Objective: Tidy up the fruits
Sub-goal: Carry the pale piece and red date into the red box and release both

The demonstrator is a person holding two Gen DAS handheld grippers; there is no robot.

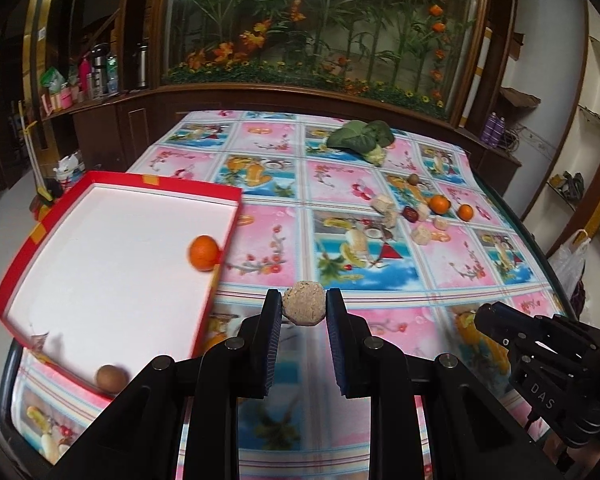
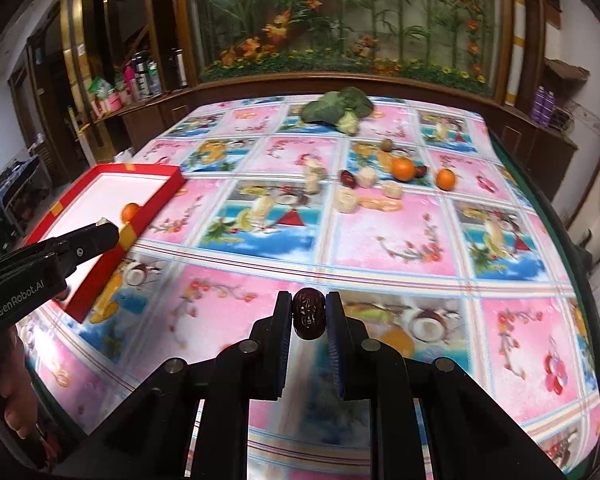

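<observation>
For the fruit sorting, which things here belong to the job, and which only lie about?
Job: red box with an orange inside; beige ball in left gripper; red date in right gripper; oranges on the cloth.
Lying about: leafy greens; bottles on the shelf.

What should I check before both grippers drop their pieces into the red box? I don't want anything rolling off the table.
1. Left gripper shut on the tan ball: ok.
2. Right gripper shut on the dark red date: ok.
3. Red box has bare floor free: ok; it holds only an orange and a brown fruit.
4. Left gripper over the box: not ok, it is above the tablecloth.
5. Box lying flat: cannot tell.
</observation>
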